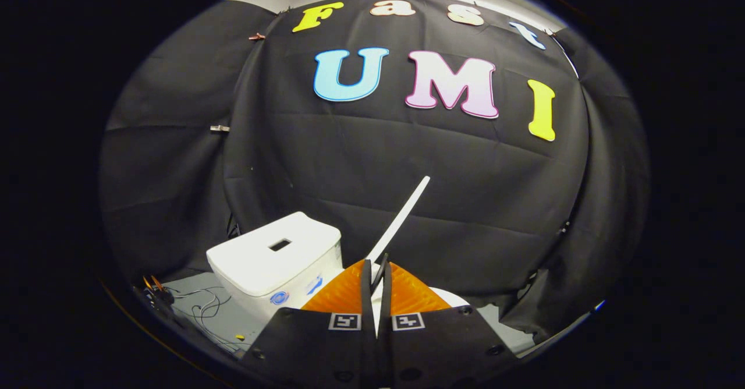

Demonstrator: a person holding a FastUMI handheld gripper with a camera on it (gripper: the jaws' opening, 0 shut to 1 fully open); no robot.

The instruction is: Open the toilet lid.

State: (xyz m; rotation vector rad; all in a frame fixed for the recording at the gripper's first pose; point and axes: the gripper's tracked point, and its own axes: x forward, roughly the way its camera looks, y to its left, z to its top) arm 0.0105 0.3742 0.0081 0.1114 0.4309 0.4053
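Currently logged, largest first:
Booth wall (407, 162): black cloth behind everything, well beyond my fingers.
Toilet tank (273, 258): white, ahead and left of my gripper, a dark slot in its top.
Toilet lid (401, 220): thin white edge, raised and tilted, rising from between my fingers; open air on both sides.
Gripper (376, 278): my fingers nearly together, pinching the lid's lower edge.
Cables (204, 307): on grey floor, left of tank.
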